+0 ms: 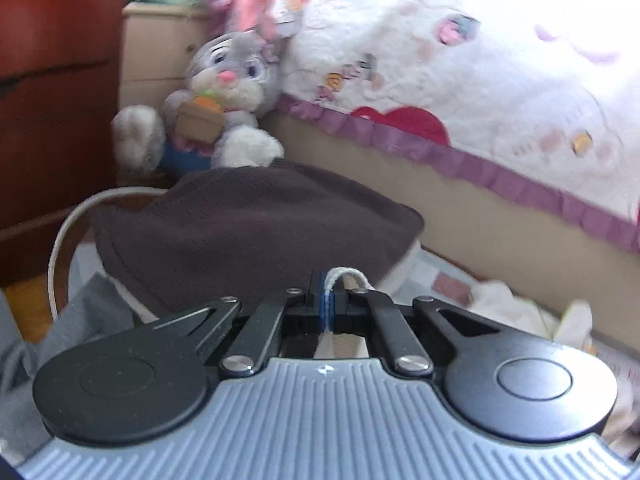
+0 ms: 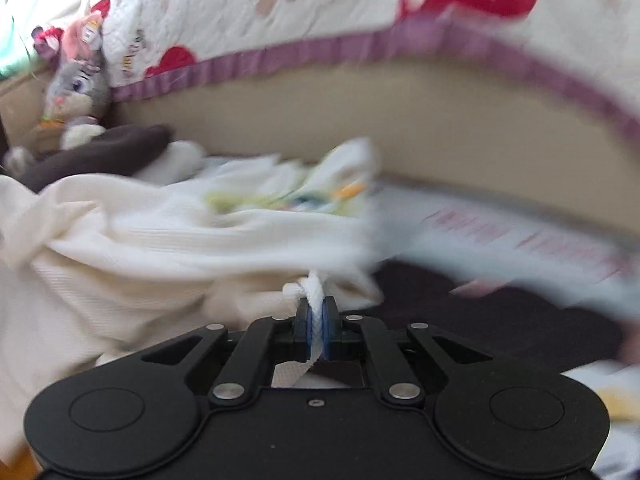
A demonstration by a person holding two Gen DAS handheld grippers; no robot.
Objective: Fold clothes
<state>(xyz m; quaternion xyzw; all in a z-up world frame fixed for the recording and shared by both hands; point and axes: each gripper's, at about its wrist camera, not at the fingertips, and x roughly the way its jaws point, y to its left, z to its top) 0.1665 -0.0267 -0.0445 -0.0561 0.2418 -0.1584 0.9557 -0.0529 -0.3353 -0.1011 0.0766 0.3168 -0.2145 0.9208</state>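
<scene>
My left gripper (image 1: pixel 327 292) is shut on a thin fold of cream white cloth (image 1: pixel 347 274) that loops up between its blue pads. Just beyond it a dark brown knit garment (image 1: pixel 256 232) lies heaped over a white basket rim (image 1: pixel 60 240). My right gripper (image 2: pixel 317 320) is shut on a bunched edge of a cream white ribbed garment (image 2: pixel 180 240), which spreads out to the left and ahead of it. The view is motion-blurred. The brown garment also shows in the right wrist view (image 2: pixel 100 152) at far left.
A bed side (image 1: pixel 500 224) with a white quilt with purple trim (image 1: pixel 460 80) runs along the back. A grey plush bunny (image 1: pixel 224 96) sits by a beige drawer unit (image 1: pixel 156 48). Grey cloth (image 1: pixel 80 320) lies at lower left. Patterned light clothes (image 2: pixel 312 188) and a dark cloth (image 2: pixel 500 320) lie ahead.
</scene>
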